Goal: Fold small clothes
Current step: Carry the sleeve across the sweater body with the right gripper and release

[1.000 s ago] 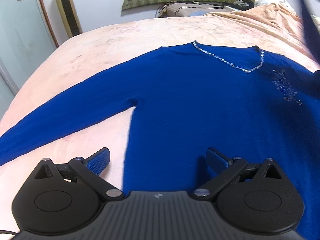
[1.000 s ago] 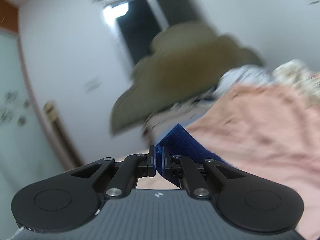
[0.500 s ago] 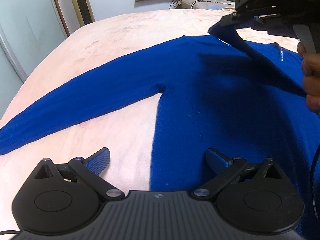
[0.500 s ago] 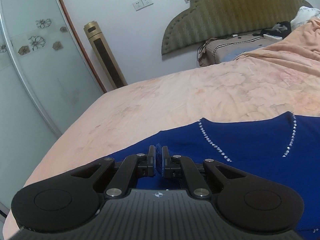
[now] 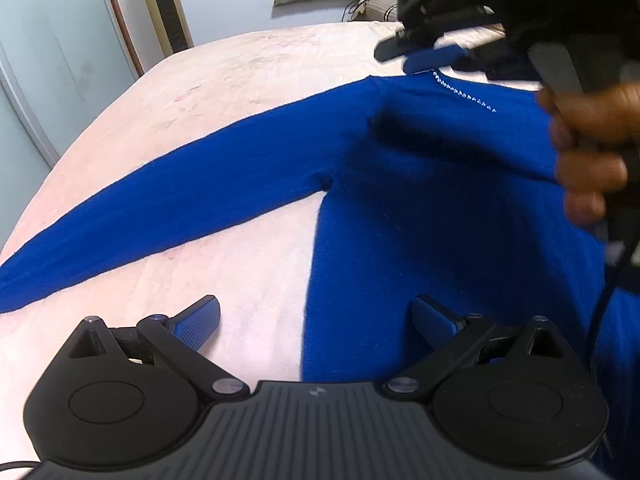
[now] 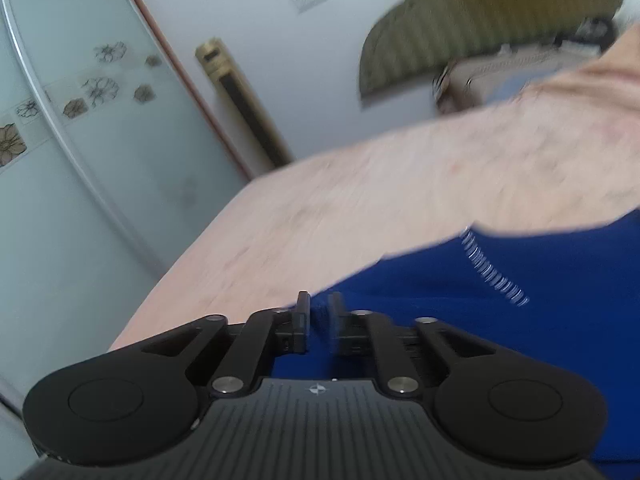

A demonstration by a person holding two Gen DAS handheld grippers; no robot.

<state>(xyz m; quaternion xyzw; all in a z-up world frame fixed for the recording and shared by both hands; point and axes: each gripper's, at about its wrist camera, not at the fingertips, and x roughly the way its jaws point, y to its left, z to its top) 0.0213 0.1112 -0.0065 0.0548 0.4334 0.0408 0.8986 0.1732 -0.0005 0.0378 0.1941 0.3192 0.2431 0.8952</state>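
The blue sweater [image 5: 420, 208] lies flat on the bed [image 5: 260, 80], its right sleeve just folded across the chest as the right gripper [image 6: 319, 312] opens to release it, so next the wide-open, empty left gripper [image 5: 316, 320] should take the outstretched left sleeve [image 5: 160, 200]

The blue sweater [image 5: 420, 184] is a soft, matt knit with a glinting row of small beads [image 5: 464, 94] at the neckline. The bedspread [image 5: 248, 80] beneath is pale peach cloth, faintly mottled. Both grippers are matt black plastic with shiny metal pivot pins [image 5: 225, 385] and blue textured pads [image 5: 198, 326].
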